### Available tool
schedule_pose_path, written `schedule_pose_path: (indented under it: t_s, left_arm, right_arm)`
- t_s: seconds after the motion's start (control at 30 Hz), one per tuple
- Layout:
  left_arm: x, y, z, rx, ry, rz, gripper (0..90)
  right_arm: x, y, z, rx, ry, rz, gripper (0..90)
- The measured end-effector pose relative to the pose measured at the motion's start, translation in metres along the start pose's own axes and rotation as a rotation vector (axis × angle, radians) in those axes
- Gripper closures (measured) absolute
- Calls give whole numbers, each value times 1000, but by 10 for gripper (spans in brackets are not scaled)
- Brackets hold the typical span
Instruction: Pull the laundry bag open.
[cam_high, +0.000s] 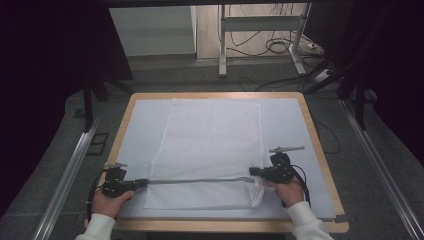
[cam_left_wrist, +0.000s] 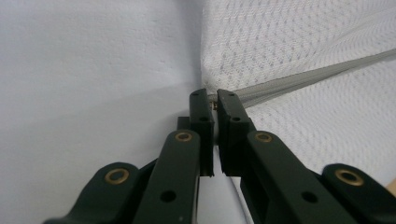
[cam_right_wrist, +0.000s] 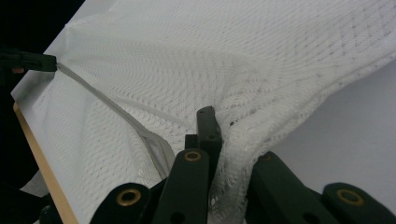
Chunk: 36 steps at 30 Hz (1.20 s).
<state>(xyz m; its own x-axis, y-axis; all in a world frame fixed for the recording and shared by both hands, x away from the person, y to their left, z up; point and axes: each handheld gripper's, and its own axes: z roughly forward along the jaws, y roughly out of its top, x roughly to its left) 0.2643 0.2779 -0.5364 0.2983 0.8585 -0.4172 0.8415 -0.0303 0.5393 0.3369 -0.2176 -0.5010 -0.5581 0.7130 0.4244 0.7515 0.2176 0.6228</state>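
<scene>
A white mesh bag (cam_high: 210, 140) lies flat on the pale sheet covering the table (cam_high: 140, 125). A grey zipper (cam_high: 195, 181) runs straight across the bag near its front edge. My left gripper (cam_high: 142, 183) is shut on the zipper's left end; in the left gripper view the jaws (cam_left_wrist: 214, 100) pinch the zipper (cam_left_wrist: 303, 77) where it leaves the mesh (cam_left_wrist: 289, 37). My right gripper (cam_high: 252, 171) is shut on the bag at the zipper's right end. In the right gripper view its tips (cam_right_wrist: 229, 135) bunch up mesh (cam_right_wrist: 224, 51), which covers one jaw. The zipper (cam_right_wrist: 107, 100) stretches off to the left gripper (cam_right_wrist: 28, 60).
The table has a wooden rim (cam_high: 320, 150). Metal rails (cam_high: 70, 170) run along the floor on both sides. Behind the table stand a white desk frame (cam_high: 222, 45) and loose cables (cam_high: 280, 47).
</scene>
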Motion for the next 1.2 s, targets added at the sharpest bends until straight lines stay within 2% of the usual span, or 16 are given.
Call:
schedule_pose_path:
  t_s: [0.33,0.47,0.53,0.57,0.6,0.63,0.67,0.77,0.87,1.0,1.1,1.2]
  left_arm:
    - [-6,2,0,-19,-13,12,864]
    - [-8,3,-1,-26,-5,20,863]
    - [-10,2,-3,-48,10,26,852]
    - [-12,2,-4,-73,27,30,808]
    - [-15,1,-7,-106,38,39,726]
    - [-18,2,-9,-133,41,48,639]
    - [-21,2,-12,-160,45,54,593]
    - [-29,3,-17,-219,50,90,429]
    - [-37,4,-18,-237,49,143,366]
    - [-41,6,-19,-257,76,202,314]
    - [-38,7,-20,-265,88,216,307]
    - [-33,8,-21,-268,98,204,303]
  right_arm:
    - [-3,-1,-2,-9,-3,12,890]
    - [-3,-1,-2,-11,-6,-1,883]
    - [-2,-1,-2,-15,-15,-10,814]
    - [-2,-1,-4,-22,-23,-20,738]
    - [-2,-1,-5,-33,-37,-28,677]
    - [-1,-2,-8,-50,-48,-34,616]
    - [-1,-2,-10,-64,-55,-36,553]
    - [0,-2,-18,-99,-82,-44,437]
    - [0,-4,-25,-130,-117,-63,366]
    - [-2,-10,-39,-165,-180,-107,305]
    - [-9,-14,-52,-190,-201,-114,279]
    - [-19,-20,-65,-210,-215,-127,277]
